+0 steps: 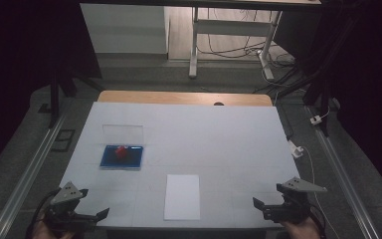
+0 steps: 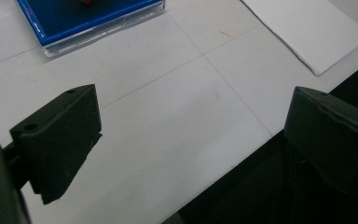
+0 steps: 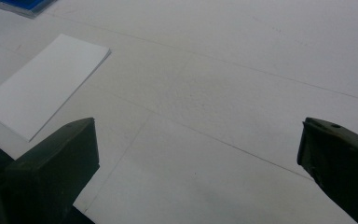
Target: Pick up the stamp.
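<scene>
Two grippers hang at the near edge of the white tabletop [image 1: 219, 134], one at each corner, and neither is holding anything. The left gripper [image 1: 87, 215] has its jaws spread wide with bare tabletop between them; in the left gripper view [image 2: 191, 140] one jaw sits over the white surface and the other hangs past the table's near edge. The right gripper [image 1: 263, 206] also has its jaws parted wide, with only white surface showing in the gap in the right gripper view [image 3: 198, 158].

A blue flat case [image 1: 122, 157] with a clear rim lies ahead of the left jaws, well apart from them, and a small red object [image 1: 121, 151] sits on top of it; what it is cannot be told. Just beyond the case lies a clear rectangular sheet or lid [image 1: 123, 132]. A white sheet of paper [image 1: 182, 196] lies between the two grippers near the table's front edge, ahead and to one side of each pair of jaws, touching neither.
</scene>
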`<state>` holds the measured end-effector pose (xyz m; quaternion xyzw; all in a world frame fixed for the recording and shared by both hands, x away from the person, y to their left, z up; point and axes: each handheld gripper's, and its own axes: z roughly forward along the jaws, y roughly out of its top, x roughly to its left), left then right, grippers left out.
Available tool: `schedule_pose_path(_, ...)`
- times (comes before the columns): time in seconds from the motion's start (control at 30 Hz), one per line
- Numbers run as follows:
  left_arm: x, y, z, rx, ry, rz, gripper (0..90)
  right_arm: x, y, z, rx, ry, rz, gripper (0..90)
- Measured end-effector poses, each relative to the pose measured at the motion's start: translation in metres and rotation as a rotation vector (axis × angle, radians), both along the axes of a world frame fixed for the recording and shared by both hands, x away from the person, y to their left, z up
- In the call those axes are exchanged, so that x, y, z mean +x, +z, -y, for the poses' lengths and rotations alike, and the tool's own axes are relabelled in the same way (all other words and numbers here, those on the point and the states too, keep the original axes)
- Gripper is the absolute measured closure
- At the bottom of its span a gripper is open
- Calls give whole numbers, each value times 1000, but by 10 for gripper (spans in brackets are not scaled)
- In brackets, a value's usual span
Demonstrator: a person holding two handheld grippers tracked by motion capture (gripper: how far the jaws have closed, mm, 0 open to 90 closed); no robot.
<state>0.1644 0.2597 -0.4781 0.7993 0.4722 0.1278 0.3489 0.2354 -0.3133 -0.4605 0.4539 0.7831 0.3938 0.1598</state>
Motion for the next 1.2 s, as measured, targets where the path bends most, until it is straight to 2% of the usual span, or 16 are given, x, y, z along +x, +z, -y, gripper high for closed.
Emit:
schedule_pose_path(0.27, -1, 1, 0, 8, 15, 6, 25, 0, 0, 0, -9, -5, 1, 0)
schedule_pose_path(0.43, -1, 1, 1, 14, 20, 2, 26, 0, 0, -1, -15, 12, -1, 0)
schedule_pose_path(0.6, 0, 1, 0, 7, 9, -3, 22, 0, -1, -3, -25, 40, -2, 0)
schedule_pose_path(0.7, 1, 1, 1, 2, -10, -10, 23, 0, -1, -3, -24, 43, -7, 0)
schedule_pose_path(0.93, 2, 1, -1, -19, -20, -20, 18, 0, -1, -3, -16, 44, -11, 0)
schedule_pose_path(1.03, 2, 3, -1, -34, -22, 2, 9, 0, -1, -3, -17, 46, -14, 0)
schedule_pose_path(1.1, 3, 5, -1, -27, -20, 20, 9, 0, -1, -3, -16, 45, -16, 0)
schedule_pose_path(1.2, 5, 6, -1, -38, -20, 18, 8, 1, -1, -3, -14, 44, -18, 0)
